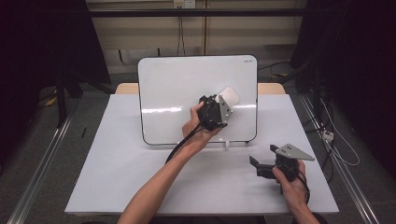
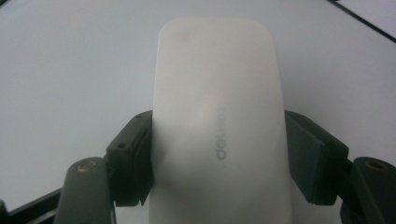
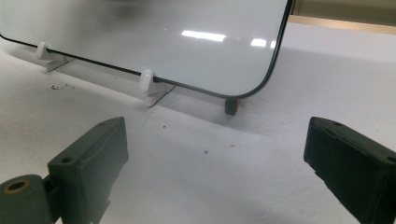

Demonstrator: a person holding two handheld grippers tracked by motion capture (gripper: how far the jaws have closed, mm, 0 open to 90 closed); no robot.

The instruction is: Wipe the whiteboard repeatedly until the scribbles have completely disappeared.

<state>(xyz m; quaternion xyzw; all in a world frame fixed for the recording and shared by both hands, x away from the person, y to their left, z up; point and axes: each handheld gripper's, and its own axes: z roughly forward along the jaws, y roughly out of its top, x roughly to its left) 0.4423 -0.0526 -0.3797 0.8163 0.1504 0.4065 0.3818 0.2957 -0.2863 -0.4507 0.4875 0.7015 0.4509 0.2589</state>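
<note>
Right gripper (image 1: 259,166): low over table (image 1: 140,186), jaws wide apart, nothing between.
Left gripper (image 1: 223,103): raised at board (image 1: 177,88), clamped on eraser (image 2: 218,121).
Eraser: white, against board face, upper right.

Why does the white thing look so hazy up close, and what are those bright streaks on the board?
Left gripper view: the eraser sits too near the lens, so it blurs. High view: streaks on the whiteboard are glare. Right gripper view: similar glare, soft shadow beneath.
</note>
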